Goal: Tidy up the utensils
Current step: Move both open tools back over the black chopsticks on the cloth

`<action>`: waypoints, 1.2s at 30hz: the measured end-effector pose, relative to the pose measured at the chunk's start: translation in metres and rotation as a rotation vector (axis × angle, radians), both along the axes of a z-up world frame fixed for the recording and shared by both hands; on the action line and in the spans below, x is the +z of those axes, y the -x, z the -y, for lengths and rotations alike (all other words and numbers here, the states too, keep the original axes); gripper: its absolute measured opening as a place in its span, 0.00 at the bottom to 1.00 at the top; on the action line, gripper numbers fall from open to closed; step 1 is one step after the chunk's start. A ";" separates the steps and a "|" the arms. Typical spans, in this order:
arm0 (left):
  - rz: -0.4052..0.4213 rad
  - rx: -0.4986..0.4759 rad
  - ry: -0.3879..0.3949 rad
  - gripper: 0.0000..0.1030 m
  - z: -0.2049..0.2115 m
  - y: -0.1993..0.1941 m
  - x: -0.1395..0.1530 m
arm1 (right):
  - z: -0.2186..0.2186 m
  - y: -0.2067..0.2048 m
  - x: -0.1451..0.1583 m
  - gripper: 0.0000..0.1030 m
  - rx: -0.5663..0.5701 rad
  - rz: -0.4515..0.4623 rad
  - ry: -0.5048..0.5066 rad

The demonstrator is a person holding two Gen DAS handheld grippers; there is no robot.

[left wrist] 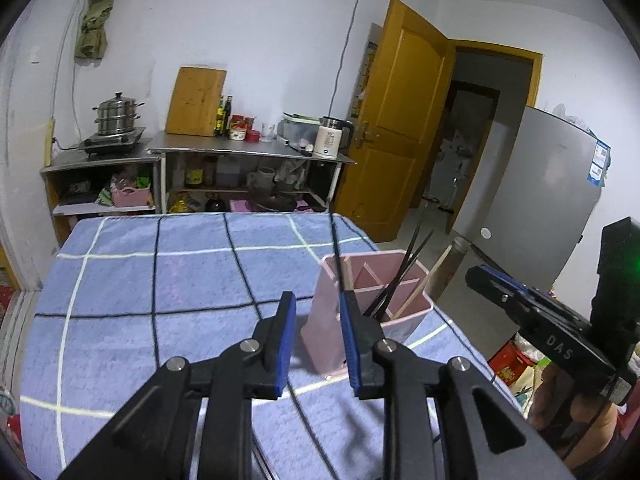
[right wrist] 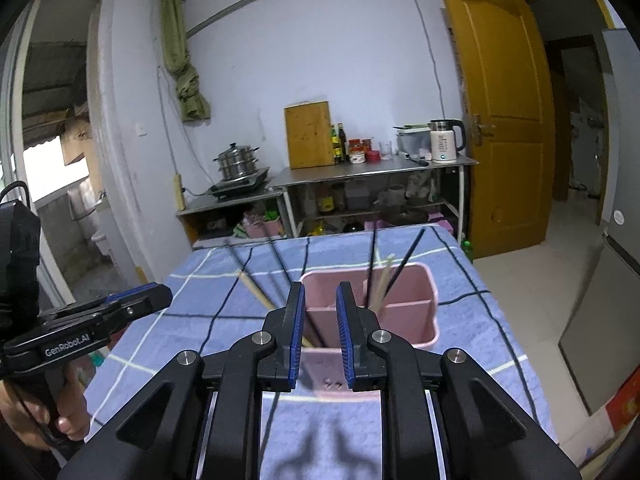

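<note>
Left gripper tilted down, jaws parted

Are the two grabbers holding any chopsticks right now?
No. The left gripper and right gripper are both open and empty; the chopsticks stand in the pink holder.

Steamer pot on a hob – kettle, chopping board nearby.

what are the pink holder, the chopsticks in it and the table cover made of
Pink holder: looks like moulded plastic, matt, with thin smooth walls and dividers. Black chopsticks: dark and smooth, possibly plastic or lacquered wood; cannot tell. Pale chopstick: likely bare wood or bamboo, tan and dull. Table cover: woven fabric, soft, fuzzy blue plaid.
</note>
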State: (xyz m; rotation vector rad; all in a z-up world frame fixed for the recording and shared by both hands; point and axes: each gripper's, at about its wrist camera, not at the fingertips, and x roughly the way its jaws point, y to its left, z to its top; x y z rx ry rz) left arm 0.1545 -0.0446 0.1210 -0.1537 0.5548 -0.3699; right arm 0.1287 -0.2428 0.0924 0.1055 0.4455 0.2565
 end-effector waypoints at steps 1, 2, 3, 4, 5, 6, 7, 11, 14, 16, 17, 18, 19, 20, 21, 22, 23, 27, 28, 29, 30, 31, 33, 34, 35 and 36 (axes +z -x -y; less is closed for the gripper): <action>-0.001 0.006 -0.003 0.23 -0.003 0.004 -0.002 | -0.003 0.003 -0.002 0.16 0.008 -0.003 0.004; -0.001 0.012 -0.006 0.23 -0.005 0.008 -0.005 | -0.006 0.005 -0.004 0.16 0.016 -0.006 0.007; -0.003 0.020 -0.008 0.23 -0.007 0.012 -0.007 | -0.010 0.008 -0.007 0.16 0.025 -0.009 0.012; -0.004 0.027 -0.010 0.23 -0.009 0.015 -0.009 | -0.011 0.010 -0.009 0.17 0.028 -0.011 0.015; -0.006 0.032 -0.013 0.24 -0.011 0.018 -0.012 | -0.015 0.013 -0.012 0.18 0.034 -0.016 0.020; -0.006 0.037 -0.017 0.24 -0.013 0.022 -0.015 | -0.017 0.015 -0.016 0.20 0.038 -0.020 0.021; -0.006 0.044 -0.022 0.24 -0.015 0.027 -0.017 | -0.018 0.017 -0.018 0.21 0.042 -0.024 0.020; -0.003 0.071 -0.032 0.25 -0.022 0.039 -0.026 | -0.026 0.023 -0.028 0.22 0.057 -0.045 0.026; -0.010 0.087 -0.032 0.25 -0.028 0.045 -0.035 | -0.030 0.026 -0.036 0.22 0.068 -0.057 0.029; -0.015 0.098 -0.042 0.25 -0.032 0.050 -0.041 | -0.032 0.028 -0.041 0.22 0.072 -0.067 0.029; -0.019 0.103 -0.045 0.25 -0.033 0.050 -0.044 | -0.034 0.028 -0.044 0.22 0.077 -0.073 0.031; -0.026 0.106 -0.045 0.25 -0.035 0.051 -0.047 | -0.035 0.027 -0.046 0.22 0.081 -0.078 0.034; -0.034 0.111 -0.043 0.25 -0.037 0.051 -0.050 | -0.037 0.027 -0.049 0.22 0.085 -0.084 0.036; -0.040 0.116 -0.046 0.25 -0.038 0.051 -0.054 | -0.039 0.027 -0.052 0.22 0.090 -0.090 0.038; -0.046 0.122 -0.051 0.25 -0.039 0.051 -0.057 | -0.041 0.027 -0.054 0.22 0.094 -0.095 0.040; -0.050 0.124 -0.053 0.26 -0.039 0.051 -0.059 | -0.043 0.027 -0.056 0.22 0.098 -0.098 0.042; -0.056 0.126 -0.051 0.26 -0.040 0.050 -0.061 | -0.045 0.026 -0.059 0.22 0.101 -0.102 0.046; -0.079 0.137 -0.052 0.26 -0.043 0.046 -0.071 | -0.053 0.023 -0.068 0.22 0.120 -0.124 0.048; -0.085 0.138 -0.051 0.26 -0.043 0.046 -0.074 | -0.056 0.021 -0.071 0.22 0.126 -0.131 0.052; -0.092 0.140 -0.053 0.26 -0.044 0.046 -0.077 | -0.059 0.020 -0.073 0.22 0.131 -0.136 0.054; -0.098 0.141 -0.055 0.27 -0.045 0.045 -0.080 | -0.060 0.020 -0.075 0.22 0.134 -0.140 0.055; -0.103 0.142 -0.056 0.28 -0.045 0.044 -0.082 | -0.062 0.018 -0.077 0.22 0.140 -0.147 0.056; -0.115 0.144 -0.059 0.31 -0.046 0.042 -0.089 | -0.067 0.016 -0.082 0.22 0.147 -0.159 0.058; -0.122 0.146 -0.059 0.32 -0.046 0.041 -0.092 | -0.068 0.015 -0.083 0.22 0.149 -0.163 0.059; -0.131 0.148 -0.058 0.33 -0.047 0.039 -0.096 | -0.069 0.014 -0.086 0.22 0.151 -0.169 0.061; -0.139 0.150 -0.059 0.33 -0.046 0.037 -0.099 | -0.071 0.014 -0.088 0.22 0.153 -0.174 0.061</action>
